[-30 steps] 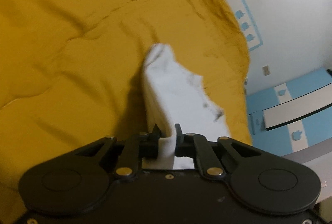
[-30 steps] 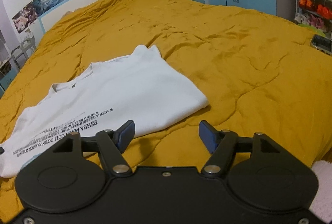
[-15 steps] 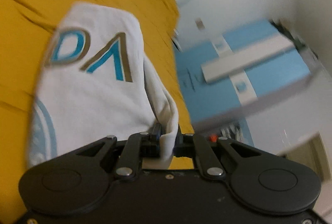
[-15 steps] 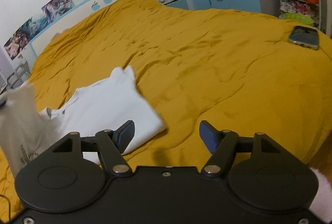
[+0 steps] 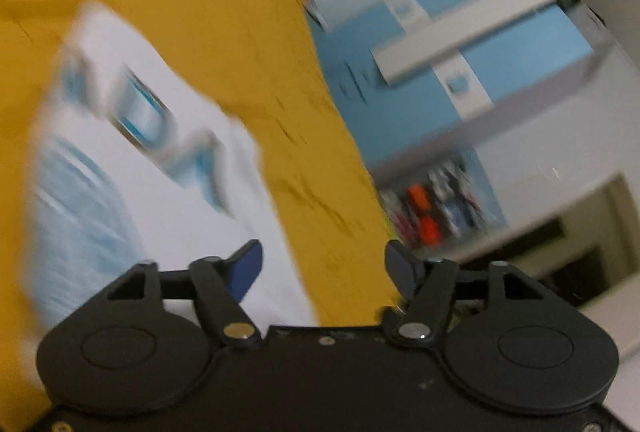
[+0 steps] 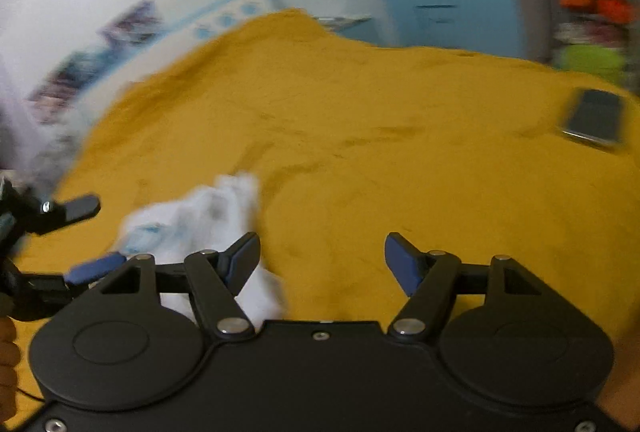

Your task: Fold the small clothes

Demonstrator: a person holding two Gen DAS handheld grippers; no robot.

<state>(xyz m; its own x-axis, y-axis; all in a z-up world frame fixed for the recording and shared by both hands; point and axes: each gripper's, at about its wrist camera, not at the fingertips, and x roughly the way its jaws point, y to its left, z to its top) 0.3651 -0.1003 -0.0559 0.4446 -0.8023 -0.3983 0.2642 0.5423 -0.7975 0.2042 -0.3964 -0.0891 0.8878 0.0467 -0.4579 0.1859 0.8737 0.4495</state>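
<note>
A white T-shirt point(image 5: 132, 192) with a blue print lies bunched on the mustard bedspread point(image 5: 224, 12), blurred, to the left of my left gripper point(image 5: 322, 256). That gripper's jaws are opening, and only bedspread shows between them. The shirt's edge runs under the left finger. In the right wrist view the same shirt point(image 6: 192, 220) sits crumpled at the lower left, partly behind the left finger of my right gripper point(image 6: 322, 248), which is open and holds nothing. The left gripper point(image 6: 86, 236) shows at the left edge, jaws apart, just beside the shirt.
A dark phone point(image 6: 594, 120) lies on the bedspread point(image 6: 360, 152) at the far right. Beyond the bed stand a blue wardrobe point(image 5: 480, 32) and a shoe rack point(image 6: 592, 8). A hand point(image 6: 6, 352) shows at the lower left edge.
The left gripper carried the shirt across, then let go and its jaws spread; the shirt dropped onto the bed. The right gripper swung right, still open, bringing the phone closer in view.
</note>
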